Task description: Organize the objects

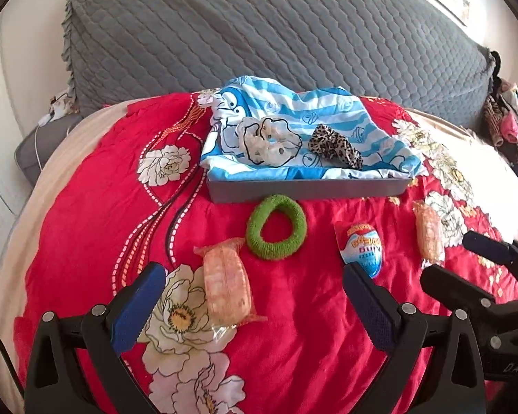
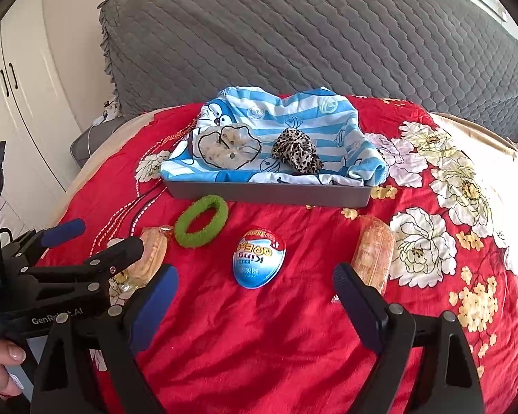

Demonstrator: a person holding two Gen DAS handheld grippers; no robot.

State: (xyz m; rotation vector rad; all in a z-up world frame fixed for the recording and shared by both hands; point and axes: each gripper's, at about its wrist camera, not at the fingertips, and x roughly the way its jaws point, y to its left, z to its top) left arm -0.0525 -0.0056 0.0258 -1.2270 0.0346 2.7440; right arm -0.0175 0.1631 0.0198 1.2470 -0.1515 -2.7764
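A grey tray [image 1: 304,191] [image 2: 269,195] lined with a blue-and-white cartoon cloth [image 1: 293,110] [image 2: 293,110] sits on the red floral bedspread [image 1: 86,207]. In it lie a white scrunchie [image 1: 269,141] [image 2: 229,145] and a leopard scrunchie [image 1: 335,146] [image 2: 295,151]. In front of the tray are a green hair tie [image 1: 253,234] [image 2: 203,201], an egg-shaped toy pack [image 1: 362,248] [image 2: 259,258] and two orange wrapped packets [image 1: 226,286] [image 2: 373,255]. My left gripper [image 1: 255,293] [image 2: 100,238] is open over the left packet. My right gripper [image 2: 255,276] [image 1: 466,258] is open, just short of the egg pack.
A grey quilted cover [image 1: 259,34] rises behind the tray. A pile of clothes [image 1: 507,124] lies at the far right. White wardrobe doors [image 2: 17,86] stand to the left. A person's hand [image 2: 3,362] holds the left gripper's handle.
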